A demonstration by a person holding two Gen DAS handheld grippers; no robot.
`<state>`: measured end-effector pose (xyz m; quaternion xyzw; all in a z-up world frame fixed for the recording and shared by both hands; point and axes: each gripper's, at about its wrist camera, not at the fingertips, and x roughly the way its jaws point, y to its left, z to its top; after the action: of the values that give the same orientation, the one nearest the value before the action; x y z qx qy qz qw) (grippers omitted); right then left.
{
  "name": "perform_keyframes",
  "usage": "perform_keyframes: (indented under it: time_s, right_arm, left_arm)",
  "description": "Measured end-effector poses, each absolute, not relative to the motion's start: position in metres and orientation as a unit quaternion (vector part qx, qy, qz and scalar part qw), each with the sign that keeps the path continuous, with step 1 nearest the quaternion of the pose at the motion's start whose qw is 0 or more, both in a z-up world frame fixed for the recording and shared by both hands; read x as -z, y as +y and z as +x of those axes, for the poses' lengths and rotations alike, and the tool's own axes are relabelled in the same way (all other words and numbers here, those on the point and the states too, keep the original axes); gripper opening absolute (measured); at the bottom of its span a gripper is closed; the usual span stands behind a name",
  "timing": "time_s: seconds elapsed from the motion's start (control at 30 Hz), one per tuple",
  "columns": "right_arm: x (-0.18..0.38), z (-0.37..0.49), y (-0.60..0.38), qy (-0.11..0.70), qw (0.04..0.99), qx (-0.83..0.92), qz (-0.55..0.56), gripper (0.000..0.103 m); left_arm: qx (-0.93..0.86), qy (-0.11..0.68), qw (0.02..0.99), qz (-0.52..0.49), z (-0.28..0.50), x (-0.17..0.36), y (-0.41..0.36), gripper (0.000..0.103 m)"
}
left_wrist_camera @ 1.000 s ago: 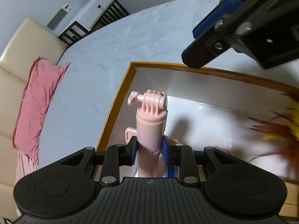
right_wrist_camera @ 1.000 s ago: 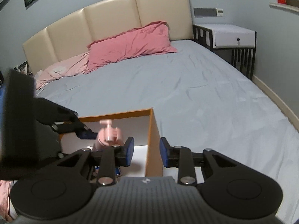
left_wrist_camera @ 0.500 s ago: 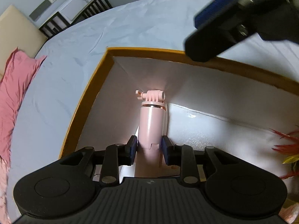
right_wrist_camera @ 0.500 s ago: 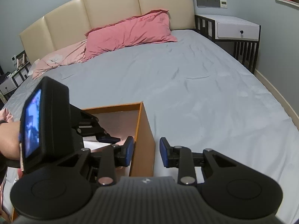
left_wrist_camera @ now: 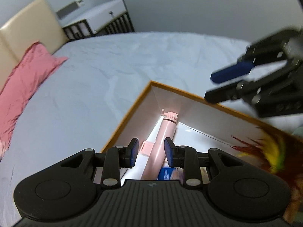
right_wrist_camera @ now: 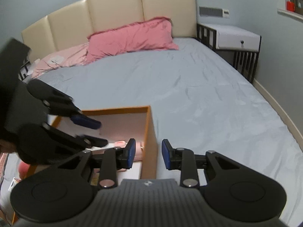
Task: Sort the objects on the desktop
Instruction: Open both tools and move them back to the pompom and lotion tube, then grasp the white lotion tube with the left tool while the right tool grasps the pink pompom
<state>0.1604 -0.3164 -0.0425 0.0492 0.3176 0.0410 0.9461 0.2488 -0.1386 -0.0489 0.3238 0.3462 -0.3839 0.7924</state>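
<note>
An orange-rimmed box (left_wrist_camera: 132, 111) with white inner walls sits on the bed; it also shows in the right wrist view (right_wrist_camera: 149, 130). A pink selfie stick (left_wrist_camera: 161, 141) lies inside it, its head in the far corner. My left gripper (left_wrist_camera: 151, 155) is open just above the stick, its pads apart from it on both sides. My right gripper (right_wrist_camera: 148, 153) is open and empty, straddling the box's right wall. A blue-labelled item (left_wrist_camera: 166, 173) and a red-yellow feathery thing (left_wrist_camera: 269, 151) lie in the box.
The box rests on a grey-blue bed sheet (right_wrist_camera: 198, 94). A pink pillow (right_wrist_camera: 132, 36) and a beige headboard (right_wrist_camera: 113, 13) lie beyond. A white nightstand (right_wrist_camera: 236, 37) stands at the bed's right. My left gripper shows at the left of the right wrist view (right_wrist_camera: 90, 132).
My left gripper has opened and let go of the pink selfie stick, which now lies in the box. The left gripper has drawn back and up. The right gripper stayed open by the box wall.
</note>
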Motion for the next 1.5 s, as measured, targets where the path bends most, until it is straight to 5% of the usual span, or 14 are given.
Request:
perform_keyframes:
  time_s: [0.27,0.57,0.63,0.7,0.87,1.07,1.5]
  right_arm:
    - [0.012,0.148,-0.242,0.314,0.939,-0.142,0.017,0.032]
    - [0.024,0.137,-0.099,0.363,0.884,-0.291,-0.046,0.031]
    - [0.032,0.144,-0.075,0.391,0.87,-0.294,-0.063,0.032]
    - [0.042,0.154,-0.056,0.417,0.857,-0.288,-0.097,0.033]
    - [0.073,0.168,-0.022,0.45,0.828,-0.295,-0.156,0.043]
    - [0.098,0.186,0.013,0.485,0.789,-0.306,-0.22,0.044]
    - [0.146,0.226,0.039,0.51,0.739,-0.293,-0.329,0.057]
  left_arm:
    - [0.291,0.357,0.846,0.267,0.198,-0.009,-0.029,0.034]
    - [0.223,0.432,0.841,0.235,0.145,0.043,0.085,0.034]
    - [0.238,0.442,0.827,0.254,0.139,0.064,0.091,0.037]
    - [0.249,0.458,0.806,0.28,0.133,0.088,0.094,0.05]
    - [0.265,0.456,0.779,0.339,0.134,0.128,0.086,0.053]
    - [0.285,0.443,0.737,0.423,0.132,0.149,0.076,0.056]
    - [0.297,0.458,0.731,0.409,0.146,0.162,0.083,0.062]
